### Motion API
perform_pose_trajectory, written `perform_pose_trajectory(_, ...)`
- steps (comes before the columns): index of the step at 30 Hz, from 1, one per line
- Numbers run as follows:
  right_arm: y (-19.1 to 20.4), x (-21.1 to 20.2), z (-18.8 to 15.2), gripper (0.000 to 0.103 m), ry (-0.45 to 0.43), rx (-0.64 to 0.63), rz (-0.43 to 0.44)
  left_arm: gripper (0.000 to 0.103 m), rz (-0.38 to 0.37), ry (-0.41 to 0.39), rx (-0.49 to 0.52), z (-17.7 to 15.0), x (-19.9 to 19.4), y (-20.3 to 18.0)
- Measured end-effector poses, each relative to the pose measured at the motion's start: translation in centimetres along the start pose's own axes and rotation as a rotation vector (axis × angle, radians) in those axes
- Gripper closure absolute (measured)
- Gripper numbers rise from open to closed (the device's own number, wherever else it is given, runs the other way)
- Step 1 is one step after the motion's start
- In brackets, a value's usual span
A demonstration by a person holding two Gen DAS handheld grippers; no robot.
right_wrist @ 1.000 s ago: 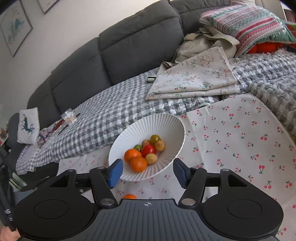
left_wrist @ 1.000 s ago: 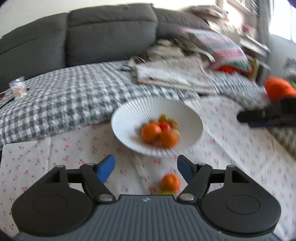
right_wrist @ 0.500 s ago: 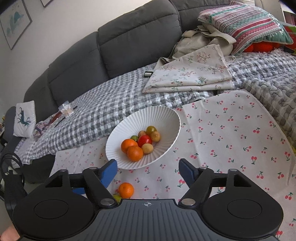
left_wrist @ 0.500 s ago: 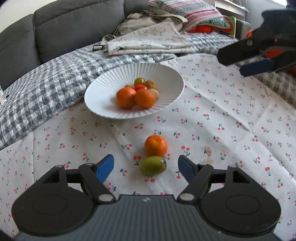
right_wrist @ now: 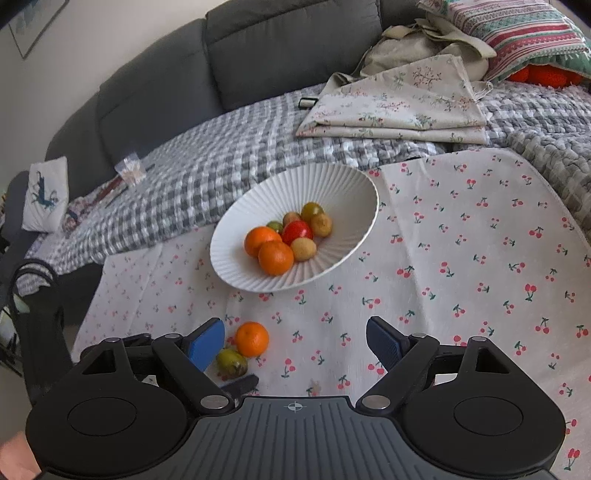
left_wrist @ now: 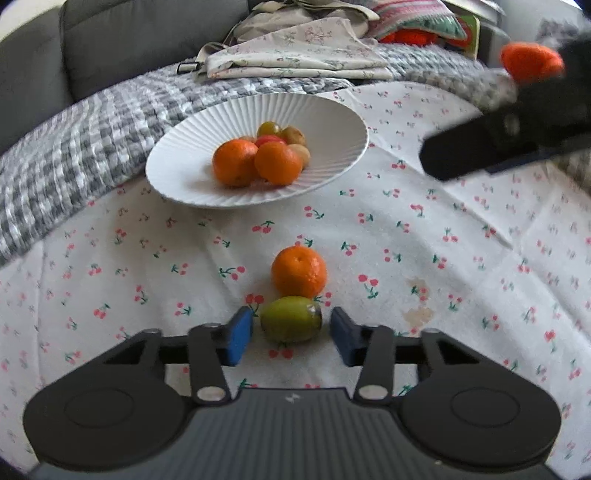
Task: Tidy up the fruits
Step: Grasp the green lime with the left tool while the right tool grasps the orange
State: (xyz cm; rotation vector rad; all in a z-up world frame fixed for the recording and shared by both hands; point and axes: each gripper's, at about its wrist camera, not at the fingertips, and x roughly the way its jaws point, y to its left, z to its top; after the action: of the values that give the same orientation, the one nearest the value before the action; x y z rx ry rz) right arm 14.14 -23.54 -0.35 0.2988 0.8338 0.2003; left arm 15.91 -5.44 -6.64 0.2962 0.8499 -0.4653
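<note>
A green fruit (left_wrist: 290, 319) lies on the cherry-print cloth with a loose orange (left_wrist: 298, 272) just beyond it. My left gripper (left_wrist: 291, 334) straddles the green fruit and its jaws are closing. A thin gap still shows at each blue pad (left_wrist: 240, 334). The white ribbed bowl (left_wrist: 177, 147) farther back holds two oranges, a red fruit and several small green and brown ones. My right gripper (right_wrist: 295, 343) hovers over the cloth in front of the bowl (right_wrist: 229, 236). Its jaws are opening and nothing is between them. The right wrist view shows the same green fruit (right_wrist: 231, 363) and orange (right_wrist: 252, 338) at lower left.
A grey checked blanket (right_wrist: 221, 162) covers the sofa behind the bowl, with folded floral cloths (right_wrist: 399, 107) and a striped pillow (right_wrist: 517, 33) at the back right. The right gripper's dark arm (left_wrist: 498, 147) hangs blurred at the right of the left wrist view.
My left gripper has sunk toward the cloth until the green fruit sits between its pads, and its jaws have narrowed a lot. The right gripper's jaws have widened and it has come lower.
</note>
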Motion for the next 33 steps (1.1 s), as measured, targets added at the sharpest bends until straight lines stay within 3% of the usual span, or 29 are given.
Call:
perform_pose_trajectory(8,-0.2,1.4,-0.4,0.017,0.029,-0.017,-0.022,0.070,0.006,0.026,-0.099,0.4,-0.7,1.6)
perform_pose_trajectory(22,2.0,5.9,-2.0,0.017,0.092,-0.120,-0.007,0.070,0.183,0.012,-0.404,0.2,-3.4,9.1)
perform_pose_trajectory(26,3.2,7.3,-2.6,0.017,0.098,-0.160,0.023,0.070,0.209,0.011,-0.433,0.1,-3.5,10.0)
perform_pose_trajectory(33,5.5,9.1,-3.8,0.019,0.055,-0.256,0.033,0.070,0.191,-0.006,-0.450,0.3,-3.6,10.1)
